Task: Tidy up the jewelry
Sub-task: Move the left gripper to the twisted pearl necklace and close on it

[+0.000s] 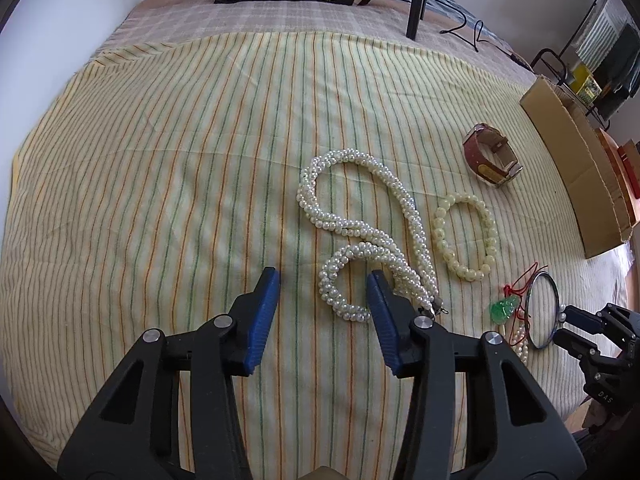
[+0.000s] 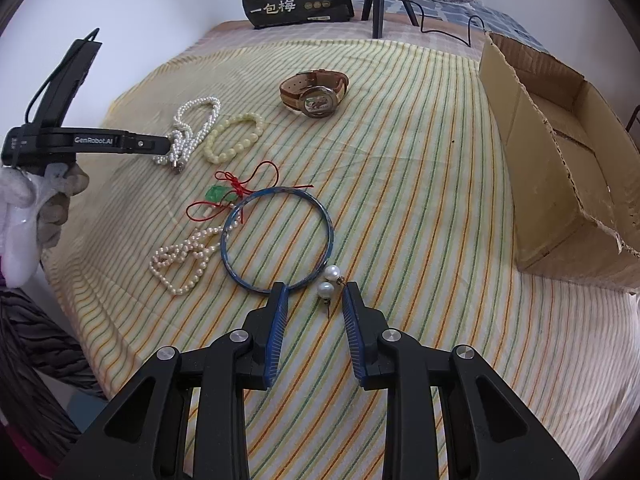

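- Left gripper [image 1: 322, 276] hangs over the near part of the bed [image 1: 160, 160], jaws half open, holding nothing. One loop of the pearl rope [image 1: 352, 216] lies between its fingers.
- Right gripper [image 2: 314, 292] is partly open too, and empty. The earrings [image 2: 329, 282] sit right between its tips, not pinched.
- Box [image 2: 560, 168] stands open at the bed's right edge.
- Rope runs away from the left gripper toward the far edge.
- Bangle [image 2: 276, 240] touches the right gripper's left finger.
- I think the left hand is closer to the rope.
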